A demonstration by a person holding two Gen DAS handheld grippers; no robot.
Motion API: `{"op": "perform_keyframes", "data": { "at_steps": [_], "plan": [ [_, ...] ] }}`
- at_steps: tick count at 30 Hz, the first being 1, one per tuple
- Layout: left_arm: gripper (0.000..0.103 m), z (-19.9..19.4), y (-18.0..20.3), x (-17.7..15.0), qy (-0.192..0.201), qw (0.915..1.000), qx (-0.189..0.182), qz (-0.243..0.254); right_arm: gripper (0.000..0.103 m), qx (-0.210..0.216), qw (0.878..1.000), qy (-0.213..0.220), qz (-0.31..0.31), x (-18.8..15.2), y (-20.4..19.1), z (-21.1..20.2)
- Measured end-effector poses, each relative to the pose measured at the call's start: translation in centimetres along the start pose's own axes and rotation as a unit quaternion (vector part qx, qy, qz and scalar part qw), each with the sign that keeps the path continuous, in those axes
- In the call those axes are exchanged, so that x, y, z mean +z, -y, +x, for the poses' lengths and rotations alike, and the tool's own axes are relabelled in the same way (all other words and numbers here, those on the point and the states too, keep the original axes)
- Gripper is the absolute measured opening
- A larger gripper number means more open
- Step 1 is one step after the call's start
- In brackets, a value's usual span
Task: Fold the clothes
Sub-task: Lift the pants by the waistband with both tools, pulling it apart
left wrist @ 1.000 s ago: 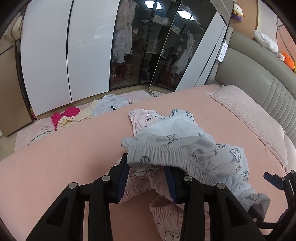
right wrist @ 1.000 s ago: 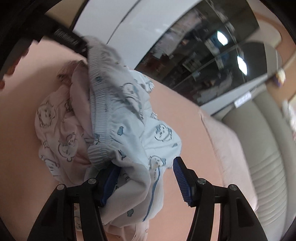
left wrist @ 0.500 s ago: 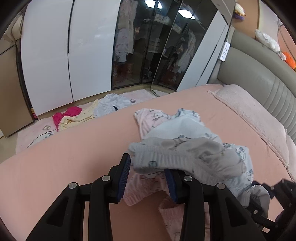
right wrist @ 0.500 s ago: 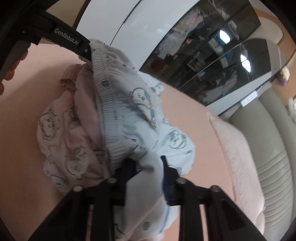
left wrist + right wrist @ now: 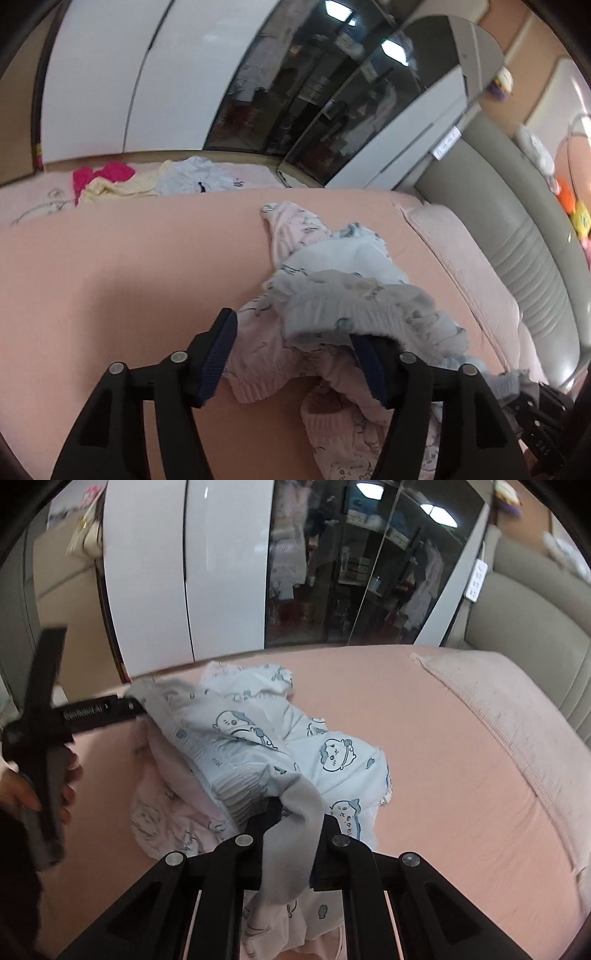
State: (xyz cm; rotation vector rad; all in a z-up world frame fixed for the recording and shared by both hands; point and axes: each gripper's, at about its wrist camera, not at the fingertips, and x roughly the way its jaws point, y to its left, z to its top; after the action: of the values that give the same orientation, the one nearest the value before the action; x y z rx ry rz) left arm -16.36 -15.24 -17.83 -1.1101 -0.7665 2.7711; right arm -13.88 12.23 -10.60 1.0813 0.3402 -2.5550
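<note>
Left wrist view first: we see our left gripper [image 5: 295,354] spread wide over the pink bed [image 5: 110,280]. The blue garment [image 5: 343,310] drapes its elastic band over the right-hand finger [image 5: 369,365] only, nothing pinched between the two. Under it lies the pink garment [image 5: 266,362], bunched on the bed between the fingers. The blue garment's band runs crosswise from that finger toward the lower right edge, where the other tool's black tip shows. Beyond the bed's far edge we spot a heap of pink, yellow and white clothes [image 5: 147,181] on the floor.

Right wrist view now: our right gripper [image 5: 293,823] is clamped tight on a fold of the blue garment [image 5: 295,753]. Here its long axis is plain, stretched from these jaws up and left to the left gripper [image 5: 129,705], held by a hand [image 5: 22,790]. The cartoon print faces up. The pink garment [image 5: 166,812] peeks out on the bed [image 5: 443,757] beneath.
</note>
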Motion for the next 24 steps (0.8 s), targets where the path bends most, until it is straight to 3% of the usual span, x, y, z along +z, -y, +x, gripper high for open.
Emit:
{"op": "perform_keyframes", "data": {
  "at_steps": [14,16,19,24],
  "plan": [
    [0.059,0.4,2.7,0.2,0.046,0.9981,0.038,0.016,0.008,0.007,1.000,0.004,0.014,-0.5,1.0,-1.1],
    [0.040,0.4,3.2,0.2,0.053,0.9975,0.042,0.020,0.008,0.008,1.000,0.001,0.018,-0.8,1.2,-1.0],
    [0.020,1.3,3.7,0.2,0.040,0.9971,0.057,0.032,0.008,0.014,1.000,0.000,0.025,-1.0,1.5,-1.0],
    [0.009,1.6,3.6,0.1,0.028,0.9976,0.056,0.032,0.008,0.006,1.000,-0.007,0.029,-1.1,1.9,-0.7]
  ]
}}
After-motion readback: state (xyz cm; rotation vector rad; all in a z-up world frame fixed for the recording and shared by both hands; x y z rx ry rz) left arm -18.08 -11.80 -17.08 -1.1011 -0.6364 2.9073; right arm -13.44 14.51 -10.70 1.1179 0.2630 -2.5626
